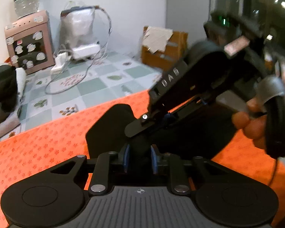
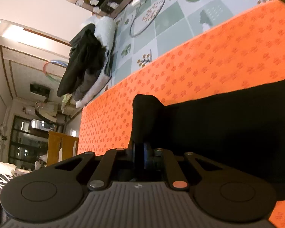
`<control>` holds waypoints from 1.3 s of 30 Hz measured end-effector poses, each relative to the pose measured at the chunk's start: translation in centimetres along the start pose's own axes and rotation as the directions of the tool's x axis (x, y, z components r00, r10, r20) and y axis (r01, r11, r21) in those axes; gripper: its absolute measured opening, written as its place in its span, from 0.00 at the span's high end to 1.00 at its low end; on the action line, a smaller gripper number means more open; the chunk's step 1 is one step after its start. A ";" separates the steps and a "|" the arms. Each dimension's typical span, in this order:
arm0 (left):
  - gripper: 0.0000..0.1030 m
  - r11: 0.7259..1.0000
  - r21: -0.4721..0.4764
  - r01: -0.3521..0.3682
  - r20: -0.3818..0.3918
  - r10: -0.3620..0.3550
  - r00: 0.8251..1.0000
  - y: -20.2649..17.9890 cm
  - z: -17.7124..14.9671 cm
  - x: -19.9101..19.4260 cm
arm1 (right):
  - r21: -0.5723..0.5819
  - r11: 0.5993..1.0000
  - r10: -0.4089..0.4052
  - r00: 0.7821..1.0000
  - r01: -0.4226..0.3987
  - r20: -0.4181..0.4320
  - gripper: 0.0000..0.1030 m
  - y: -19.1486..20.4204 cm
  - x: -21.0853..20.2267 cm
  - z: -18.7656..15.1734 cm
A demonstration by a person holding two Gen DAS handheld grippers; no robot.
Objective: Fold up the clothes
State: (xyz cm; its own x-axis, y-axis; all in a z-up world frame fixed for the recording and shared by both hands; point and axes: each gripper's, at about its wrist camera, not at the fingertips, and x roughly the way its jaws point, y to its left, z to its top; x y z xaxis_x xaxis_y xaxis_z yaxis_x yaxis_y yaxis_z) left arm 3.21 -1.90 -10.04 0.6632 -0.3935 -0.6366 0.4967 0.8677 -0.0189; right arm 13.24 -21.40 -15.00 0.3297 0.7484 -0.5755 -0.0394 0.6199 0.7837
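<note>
The black garment (image 2: 228, 133) is soft, matt cloth. Under it lies an orange cloth (image 2: 199, 57) with a small flower print. Beyond the orange cloth, a smooth checked cover (image 1: 96, 87) looks slightly shiny.

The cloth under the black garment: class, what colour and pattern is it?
Orange cloth with a repeating small darker flower-like motif; clearest in the right wrist view.

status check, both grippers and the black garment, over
Left gripper shut on black garment. Right gripper shut on same garment, bunched fold in its jaws. Garment on orange mat. Right gripper crowds close over left; mat otherwise clear.
</note>
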 end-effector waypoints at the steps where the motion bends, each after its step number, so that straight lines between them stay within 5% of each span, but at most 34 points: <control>1: 0.63 1.000 -0.014 0.024 0.006 -0.024 1.000 0.2 0.0 -0.6 | 0.000 1.000 -0.003 1.000 0.003 0.006 0.90 -0.2 -0.6 0.1; 5: 0.57 0.993 -0.104 0.063 0.001 -0.063 0.998 1.6 -0.4 -2.8 | -0.005 0.999 -0.043 0.999 0.043 0.020 0.90 -1.7 -2.4 0.5; 12: 0.52 0.963 -0.271 -0.009 -0.074 -0.012 0.997 5.0 -2.4 -3.6 | -0.017 0.987 -0.159 0.987 0.159 0.007 0.89 -4.8 -2.3 1.1; 22: 0.27 0.963 -0.263 -0.050 -0.108 0.022 0.994 3.0 -1.8 -0.9 | -0.012 1.000 0.010 0.999 -0.010 0.041 0.90 -1.1 -3.5 2.1; 27: 0.26 0.943 -0.318 -0.099 -0.109 0.068 0.992 2.4 -1.0 1.3 | -0.070 0.996 0.058 0.998 -0.057 0.012 0.90 2.3 -2.6 2.3; 33: 0.25 0.868 -0.449 -0.211 -0.141 0.164 0.976 4.4 -1.6 2.4 | -0.115 0.991 0.067 0.998 -0.068 -0.005 0.90 4.6 -1.1 2.2; 39: 0.28 0.884 -0.368 -0.288 -0.219 0.218 0.951 5.0 -3.9 3.3 | -0.116 0.993 0.040 0.999 -0.037 0.027 0.91 4.0 -1.4 2.4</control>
State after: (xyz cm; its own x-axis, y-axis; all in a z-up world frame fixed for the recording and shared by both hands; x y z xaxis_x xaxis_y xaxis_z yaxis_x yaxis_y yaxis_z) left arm 5.72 2.31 -15.21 0.6162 -0.1185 -0.7786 0.0422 0.9922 -0.1177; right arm 14.84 -20.55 -10.50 0.3534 0.7659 -0.5372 -0.1601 0.6153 0.7719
